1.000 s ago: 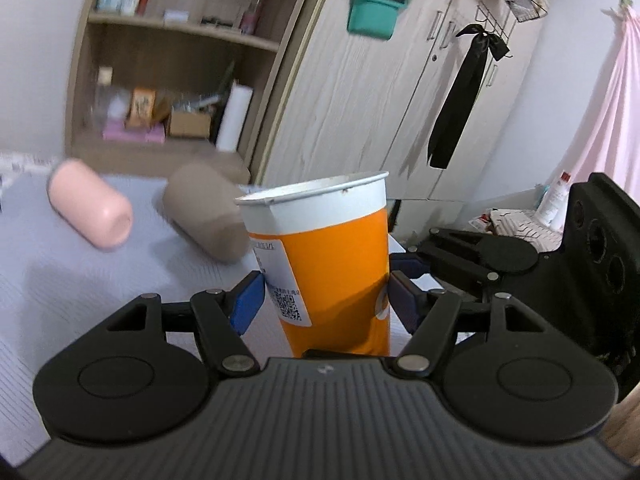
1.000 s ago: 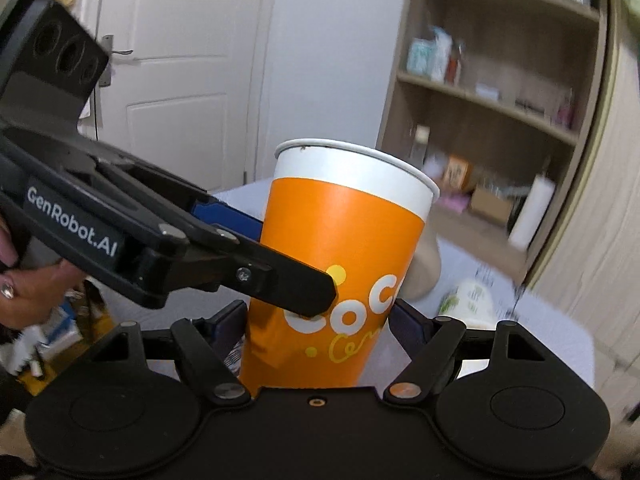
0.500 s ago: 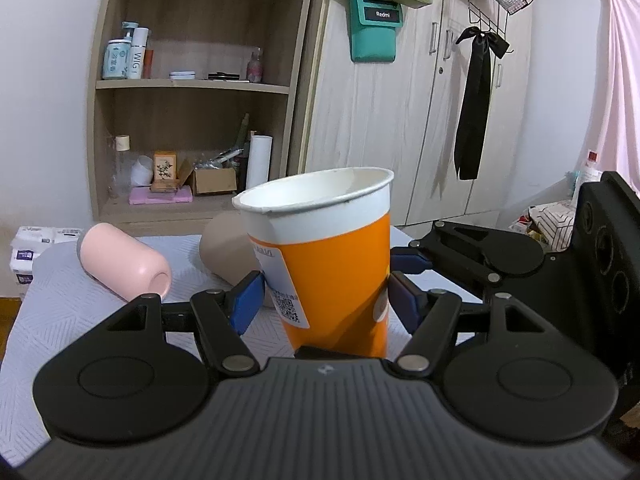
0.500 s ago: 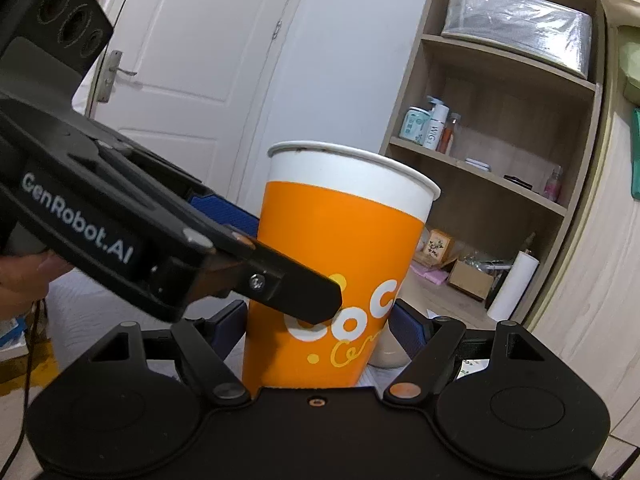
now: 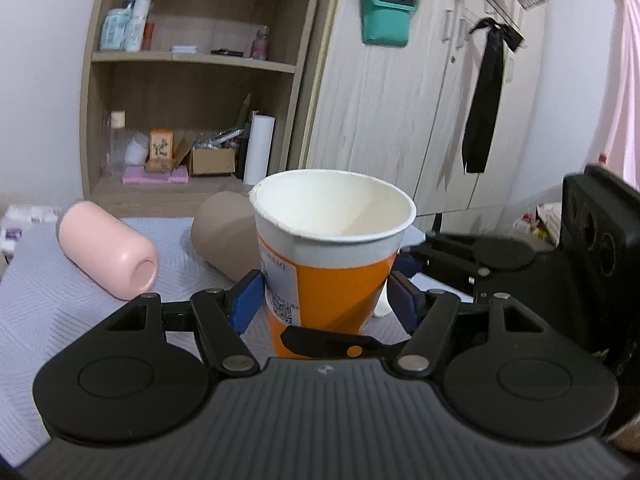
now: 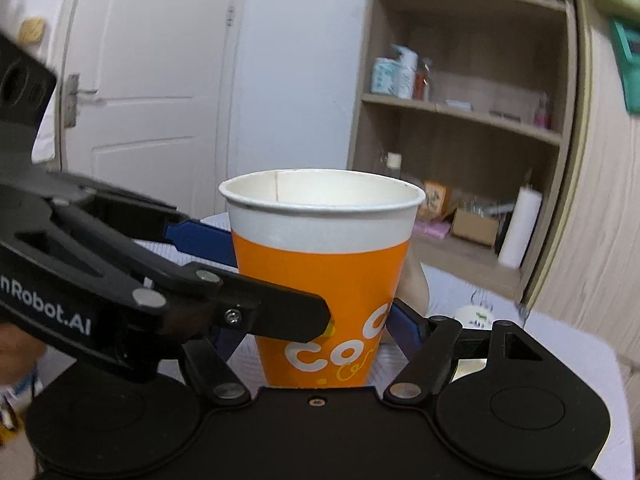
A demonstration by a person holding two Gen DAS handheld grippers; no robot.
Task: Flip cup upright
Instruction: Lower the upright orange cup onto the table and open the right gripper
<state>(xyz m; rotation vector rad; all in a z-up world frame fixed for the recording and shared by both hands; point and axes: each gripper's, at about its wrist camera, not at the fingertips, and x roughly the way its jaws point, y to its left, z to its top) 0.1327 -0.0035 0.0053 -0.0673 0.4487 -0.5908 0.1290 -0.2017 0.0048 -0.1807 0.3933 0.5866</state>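
Left wrist view: your left gripper [image 5: 326,296] pinches the orange cup [image 5: 332,264], mouth up, above the grey mat [image 5: 52,300]; lower it level. Right wrist view: your right gripper [image 6: 316,332] also clamps the cup's sides, so release one gripper only once its base sits flat.

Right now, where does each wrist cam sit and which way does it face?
Left wrist: on the left gripper, looking forward over the grey table toward the wooden shelf unit; own blue-padded fingers flank the upright orange-and-white paper cup, the right gripper enters at right.
Right wrist: on the right gripper, facing the white door and shelves; own fingers flank the cup, the left gripper crosses from the left.
Shared: the cup, both grippers, the shelf unit, the white paper roll.
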